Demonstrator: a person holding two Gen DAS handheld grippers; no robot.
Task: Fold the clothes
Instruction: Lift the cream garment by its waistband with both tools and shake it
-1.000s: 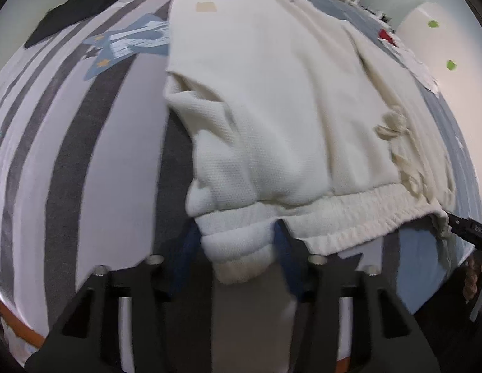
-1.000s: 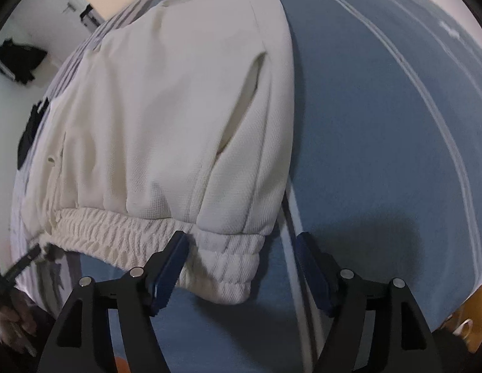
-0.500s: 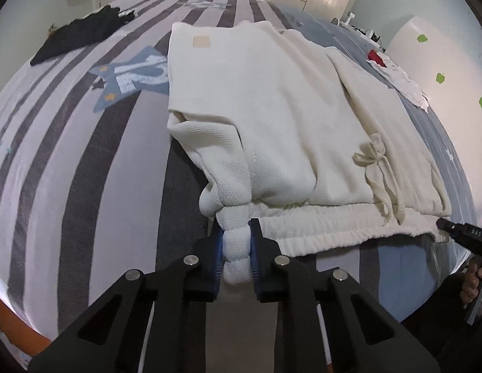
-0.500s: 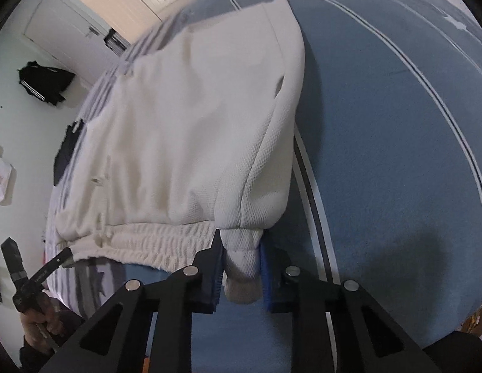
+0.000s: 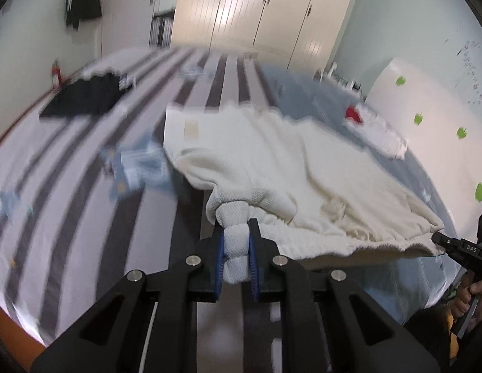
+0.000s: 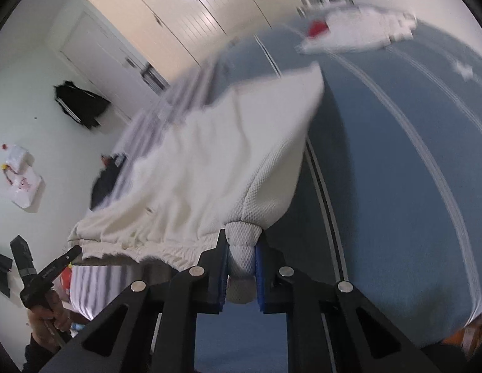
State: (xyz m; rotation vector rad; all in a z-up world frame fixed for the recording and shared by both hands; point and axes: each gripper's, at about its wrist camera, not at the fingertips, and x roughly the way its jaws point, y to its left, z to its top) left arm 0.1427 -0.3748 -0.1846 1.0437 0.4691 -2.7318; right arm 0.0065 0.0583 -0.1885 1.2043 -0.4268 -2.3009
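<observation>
Left gripper (image 5: 236,258) clamped on one waistband corner of cream shorts (image 5: 272,155); right gripper (image 6: 241,267) clamped on other corner. Waistband raised off bed (image 5: 70,202) near its front edge, legs trailing on bedspread. Black garment (image 5: 82,99) at far left corner.

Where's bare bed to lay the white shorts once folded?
Free: the striped sheet between the black garment and the white shorts, and the blue sheet right of the shorts, below the red-and-white clothes. Crowded: the middle, under the shorts, with the left tongs and right tongs clamped on the waistband corners.
</observation>
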